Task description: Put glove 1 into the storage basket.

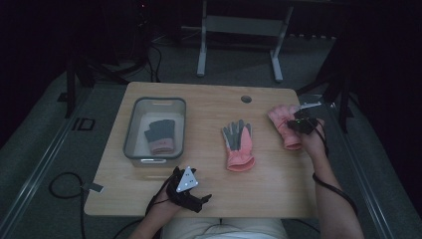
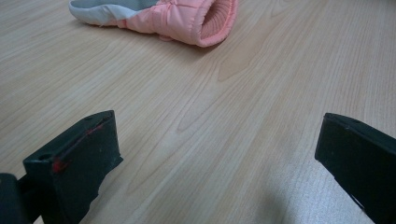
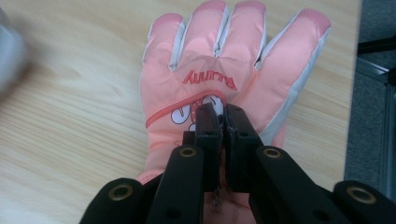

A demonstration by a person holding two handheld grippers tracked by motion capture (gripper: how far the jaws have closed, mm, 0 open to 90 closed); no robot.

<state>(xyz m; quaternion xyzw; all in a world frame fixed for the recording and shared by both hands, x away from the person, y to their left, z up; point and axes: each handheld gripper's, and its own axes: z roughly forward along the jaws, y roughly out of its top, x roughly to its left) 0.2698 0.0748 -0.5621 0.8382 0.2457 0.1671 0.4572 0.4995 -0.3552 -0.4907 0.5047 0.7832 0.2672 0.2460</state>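
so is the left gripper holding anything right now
No, the left gripper has its jaws wide apart over bare table.

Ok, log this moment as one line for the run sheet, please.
right gripper: shut on pink glove at table's right edge | left gripper: open, idle over table | second glove: mid-table | third glove: in bin

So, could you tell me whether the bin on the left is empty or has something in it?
Not empty: the bin holds one glove, lying flat on its bottom with grey fingers and a pink cuff, seen in the high view.
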